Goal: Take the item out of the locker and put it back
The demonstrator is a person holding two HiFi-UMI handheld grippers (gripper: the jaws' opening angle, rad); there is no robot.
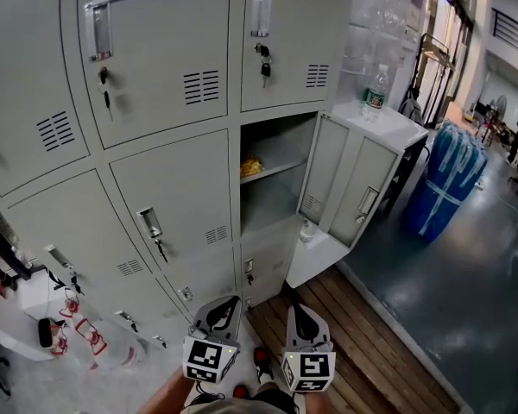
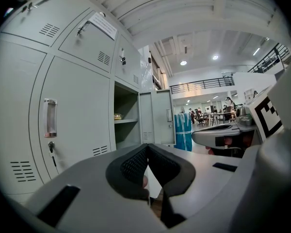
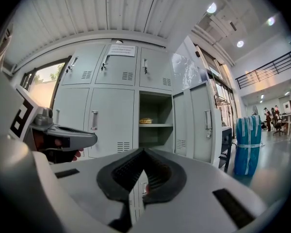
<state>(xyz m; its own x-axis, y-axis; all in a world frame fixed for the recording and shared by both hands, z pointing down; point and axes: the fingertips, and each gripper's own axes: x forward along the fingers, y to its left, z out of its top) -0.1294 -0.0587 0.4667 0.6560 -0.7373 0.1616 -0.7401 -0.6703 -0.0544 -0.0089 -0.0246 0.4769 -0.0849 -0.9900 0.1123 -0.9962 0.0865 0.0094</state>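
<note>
Plainly, the locker (image 1: pixel 155 102) fills the frame's left; its open door (image 1: pixel 345 179), centre right, could snag a reaching arm. The yellowish item (image 1: pixel 251 166) sits on the centre shelf (image 1: pixel 282 164). The left gripper (image 1: pixel 223 309) and right gripper (image 1: pixel 301 315), bottom centre, are clenched empty; unopened, they would shove it back.
</note>
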